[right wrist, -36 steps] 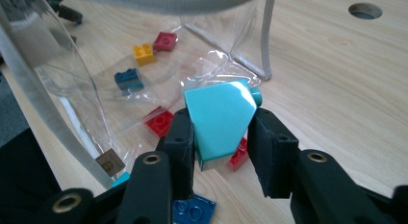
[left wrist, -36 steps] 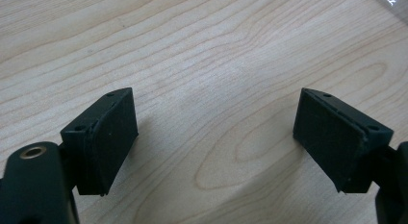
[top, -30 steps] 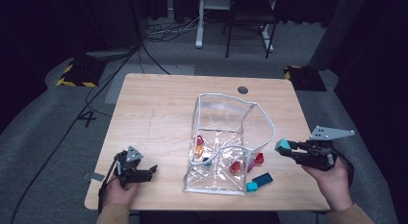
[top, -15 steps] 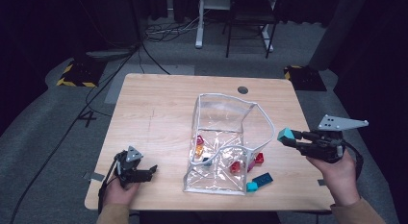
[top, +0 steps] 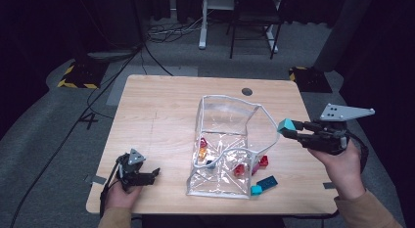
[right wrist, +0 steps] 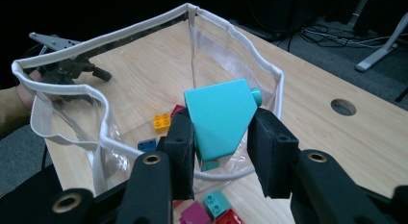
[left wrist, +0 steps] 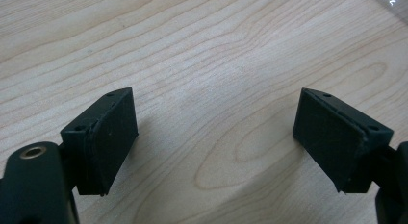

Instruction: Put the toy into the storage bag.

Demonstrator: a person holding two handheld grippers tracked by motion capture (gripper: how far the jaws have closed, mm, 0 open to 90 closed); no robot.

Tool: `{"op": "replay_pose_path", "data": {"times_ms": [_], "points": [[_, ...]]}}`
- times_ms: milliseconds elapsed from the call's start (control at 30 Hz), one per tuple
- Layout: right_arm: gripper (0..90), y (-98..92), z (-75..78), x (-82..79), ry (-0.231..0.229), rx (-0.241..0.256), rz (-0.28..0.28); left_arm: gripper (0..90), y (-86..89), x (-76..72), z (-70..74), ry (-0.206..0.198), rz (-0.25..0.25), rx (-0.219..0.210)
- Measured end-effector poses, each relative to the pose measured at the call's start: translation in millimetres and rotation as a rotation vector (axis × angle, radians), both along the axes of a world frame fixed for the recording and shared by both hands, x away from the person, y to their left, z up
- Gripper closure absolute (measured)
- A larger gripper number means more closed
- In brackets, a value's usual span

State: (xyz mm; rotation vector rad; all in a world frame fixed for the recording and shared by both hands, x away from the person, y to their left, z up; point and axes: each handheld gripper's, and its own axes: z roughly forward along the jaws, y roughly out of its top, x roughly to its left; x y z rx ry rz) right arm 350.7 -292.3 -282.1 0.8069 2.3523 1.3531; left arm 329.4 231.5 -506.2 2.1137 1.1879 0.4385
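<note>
The right gripper [top: 288, 129] is clamped on a teal block [right wrist: 220, 118], which it holds in the air just outside the rim of the clear bag [top: 230, 104]. In the right gripper view the block's slanted face turns up toward the camera, and its one round stud points away to the side, off the far jaw; its long axis runs roughly up from between the jaws.

Ahead of and below this gripper, the bag stands open on the table [top: 161, 105], its white-edged rim gaping. Inside lie an orange brick [right wrist: 162, 122], a blue brick [right wrist: 146, 144] and a red brick [top: 239, 170]. Outside the bag, under the gripper, sit a magenta brick [right wrist: 196, 216] and a small teal brick [right wrist: 215, 203]; a longer teal brick [top: 264, 183] lies by the bag's near corner.

The left gripper [top: 147, 176] rests low on bare wood, well apart from the bag, jaws spread wide with nothing between them.
</note>
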Motion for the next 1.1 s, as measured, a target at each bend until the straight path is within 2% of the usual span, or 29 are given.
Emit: {"op": "replay_pose_path", "data": {"times_ms": [233, 467, 767, 1100], "points": [[63.0, 14.0, 9.0, 8.7, -0.007, -0.01, 0.023, 15.9, 0.1, 0.1, 0.0, 0.0, -0.001, 0.0], [63.0, 28.0, 16.0, 21.7, 0.009, -0.002, 0.041, 15.8, 0.1, 0.0, 0.1, 0.0, 0.0, 0.001], [63.0, 43.5, 17.5, 37.0, 0.021, 0.004, 0.054, 15.8, 0.1, 0.1, 0.0, 0.0, -0.001, 0.001], [63.0, 73.1, 10.7, 59.8, 0.057, 0.018, 0.086, 15.8, 0.1, 0.1, 0.0, 0.0, -0.001, 0.001]]}}
